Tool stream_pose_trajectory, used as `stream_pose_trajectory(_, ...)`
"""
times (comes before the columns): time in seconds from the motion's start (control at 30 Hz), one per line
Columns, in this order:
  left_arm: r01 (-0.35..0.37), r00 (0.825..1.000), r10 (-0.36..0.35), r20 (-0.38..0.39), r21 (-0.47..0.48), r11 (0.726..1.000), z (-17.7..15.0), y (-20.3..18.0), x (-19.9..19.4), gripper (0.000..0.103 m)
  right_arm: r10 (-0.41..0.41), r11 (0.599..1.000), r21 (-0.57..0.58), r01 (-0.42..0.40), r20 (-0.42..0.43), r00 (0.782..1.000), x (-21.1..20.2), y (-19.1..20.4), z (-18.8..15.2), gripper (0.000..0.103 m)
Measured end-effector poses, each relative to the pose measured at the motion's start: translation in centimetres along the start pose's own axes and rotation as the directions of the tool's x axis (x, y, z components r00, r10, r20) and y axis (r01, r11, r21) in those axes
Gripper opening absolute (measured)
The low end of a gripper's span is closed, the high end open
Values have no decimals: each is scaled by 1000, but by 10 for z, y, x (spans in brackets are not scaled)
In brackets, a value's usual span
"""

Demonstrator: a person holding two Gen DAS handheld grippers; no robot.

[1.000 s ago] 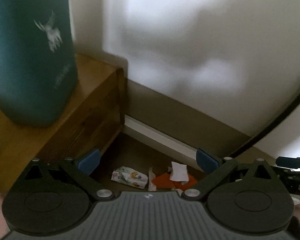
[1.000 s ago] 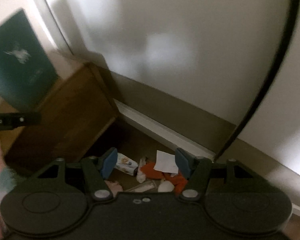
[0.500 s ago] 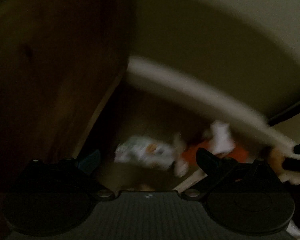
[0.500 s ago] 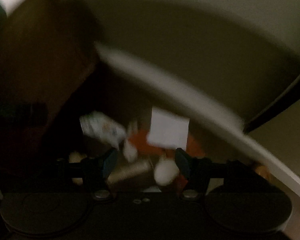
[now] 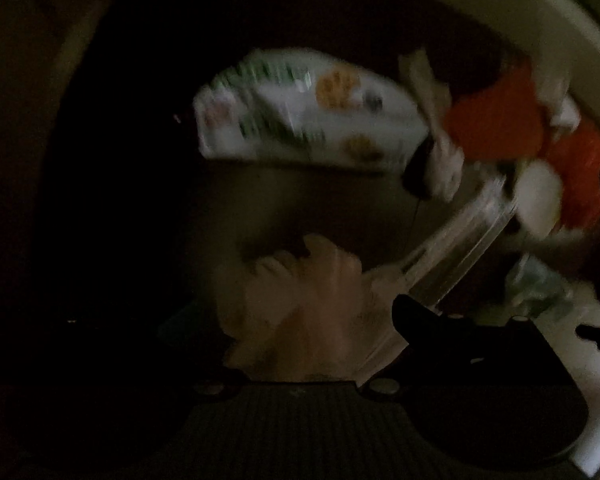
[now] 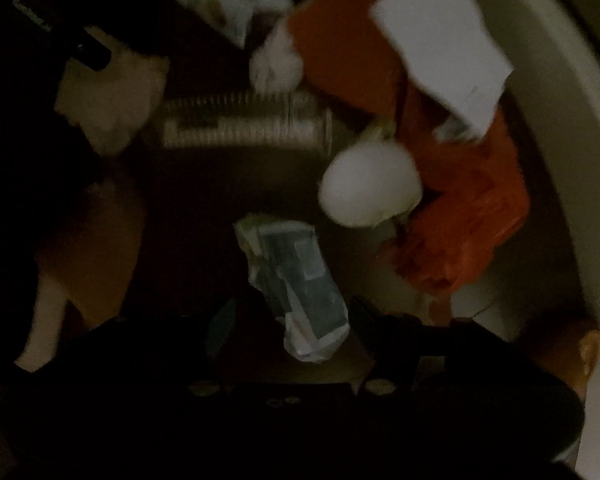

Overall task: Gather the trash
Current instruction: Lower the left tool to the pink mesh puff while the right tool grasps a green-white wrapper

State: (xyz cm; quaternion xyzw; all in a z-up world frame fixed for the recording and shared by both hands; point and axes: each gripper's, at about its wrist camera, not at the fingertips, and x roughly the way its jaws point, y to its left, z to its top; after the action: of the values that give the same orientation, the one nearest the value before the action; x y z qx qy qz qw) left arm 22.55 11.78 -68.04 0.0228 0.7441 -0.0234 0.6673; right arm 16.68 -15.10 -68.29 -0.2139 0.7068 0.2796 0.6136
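Note:
A dark, blurred pile of trash lies on the floor by the wall. In the left wrist view I see a white printed snack wrapper (image 5: 300, 112), an orange bag (image 5: 512, 128), a clear plastic bottle (image 5: 456, 248) and a crumpled pale tissue (image 5: 300, 304). My left gripper (image 5: 296, 320) is open, its fingers either side of the tissue. In the right wrist view a crumpled grey-white packet (image 6: 300, 284) lies between the open fingers of my right gripper (image 6: 292, 320). Beyond it are a white ball of paper (image 6: 368, 184), the bottle (image 6: 244, 120), the orange bag (image 6: 460, 208) and a white paper sheet (image 6: 444, 52).
A pale baseboard (image 6: 572, 160) curves along the right, close behind the pile. The other gripper's dark tip (image 6: 88, 48) shows at upper left in the right wrist view. A dark wooden cabinet side (image 5: 40, 80) stands at the left.
Both grippers have dropped from looking at the wall and cabinet down into the dark corner. The trash now fills both views and lies between the fingers.

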Motion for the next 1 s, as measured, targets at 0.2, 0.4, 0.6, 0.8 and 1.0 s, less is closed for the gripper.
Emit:
stream_pose_trajectory(0.2, -4, 997, 7, -78, 41, 999, -4, -8, 39, 102, 3, 999, -32, -5, -41, 999, 30, -3, 4, 60)
stream_pose_trajectory(0.4, -17, 991, 16, -131, -2, 1000, -3, -8, 54, 71, -19, 999, -36, 17, -56, 998, 41, -9, 13, 15)
stream_pose_trajectory(0.6, -3, 993, -3, -116, -47, 999, -6, 4, 47, 30, -11, 999, -47, 9, -61, 998, 33, -4, 11, 2)
stream_pose_trajectory(0.8, -22, 999, 20, -40, -46, 999, -8, 9, 16, 14, -13, 1000, 2, 13, 4, 1000, -23, 2, 2, 1)
stream_pose_trajectory(1.0, -47, 997, 51, 62, -56, 997, -10, 14, -55, 13, -50, 998, 55, 43, 124, 991, -98, 19, 1, 0)
